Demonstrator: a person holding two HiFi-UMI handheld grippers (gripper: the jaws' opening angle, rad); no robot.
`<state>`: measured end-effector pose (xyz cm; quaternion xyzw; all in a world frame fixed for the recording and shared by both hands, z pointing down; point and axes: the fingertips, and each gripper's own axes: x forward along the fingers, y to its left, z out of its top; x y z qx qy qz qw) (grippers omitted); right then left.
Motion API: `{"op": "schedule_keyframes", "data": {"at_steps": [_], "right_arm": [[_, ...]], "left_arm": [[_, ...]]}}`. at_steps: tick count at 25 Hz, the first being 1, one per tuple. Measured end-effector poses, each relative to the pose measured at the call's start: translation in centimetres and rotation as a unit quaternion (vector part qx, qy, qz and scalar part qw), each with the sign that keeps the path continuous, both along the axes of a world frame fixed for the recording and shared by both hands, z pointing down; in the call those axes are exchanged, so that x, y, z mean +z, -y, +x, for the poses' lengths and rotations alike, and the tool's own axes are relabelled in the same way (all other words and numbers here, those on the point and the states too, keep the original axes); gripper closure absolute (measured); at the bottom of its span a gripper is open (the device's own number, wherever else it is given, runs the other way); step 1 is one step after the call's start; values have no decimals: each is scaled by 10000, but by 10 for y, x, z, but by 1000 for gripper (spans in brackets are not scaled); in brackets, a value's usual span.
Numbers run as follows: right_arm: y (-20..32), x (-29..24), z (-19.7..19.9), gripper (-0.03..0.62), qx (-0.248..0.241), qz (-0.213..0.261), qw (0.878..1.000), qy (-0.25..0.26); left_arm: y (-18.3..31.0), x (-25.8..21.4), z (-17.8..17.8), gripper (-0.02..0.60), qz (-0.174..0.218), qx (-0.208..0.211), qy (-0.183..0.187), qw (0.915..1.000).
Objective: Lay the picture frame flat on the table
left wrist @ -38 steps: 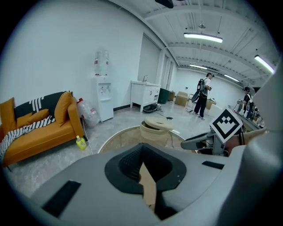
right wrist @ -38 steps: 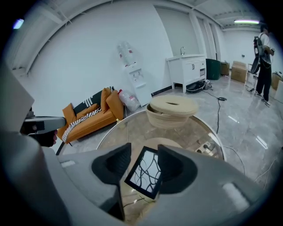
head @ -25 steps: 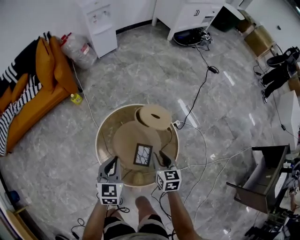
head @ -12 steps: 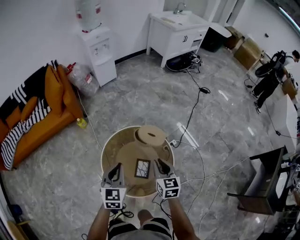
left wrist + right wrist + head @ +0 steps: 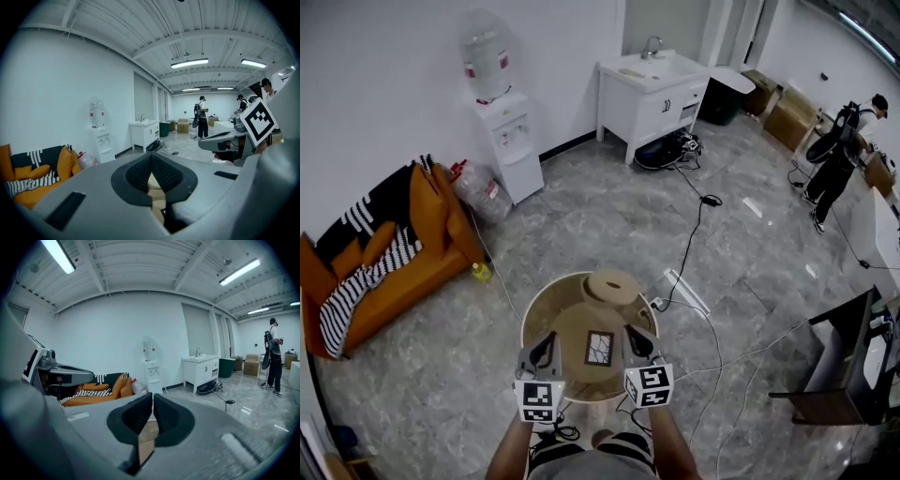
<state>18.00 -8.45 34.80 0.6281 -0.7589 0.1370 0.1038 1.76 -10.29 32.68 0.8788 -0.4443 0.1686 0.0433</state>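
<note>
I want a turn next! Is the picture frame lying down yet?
Looks done: the picture frame lies flat on the round table. Nothing in hand: the left gripper is shut and empty; the right gripper, jaws just been closing, holds nothing. Nothing seems left.

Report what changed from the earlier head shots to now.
The left tongs and right tongs both lifted up and away from the round table. The head view rose with them and now takes in more of the room. The right tongs' jaws have just been closing, with nothing between them. Nothing was picked up. The picture frame stayed flat on the table.
</note>
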Motion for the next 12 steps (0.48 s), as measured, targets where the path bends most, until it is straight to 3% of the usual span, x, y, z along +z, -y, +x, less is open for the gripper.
{"op": "schedule_keyframes", "data": {"at_steps": [12], "right_arm": [[-74, -59, -16, 592, 170, 572, 9974, -409]], "left_arm": [[-52, -42, -17, 565, 338, 228, -211, 9989]]}}
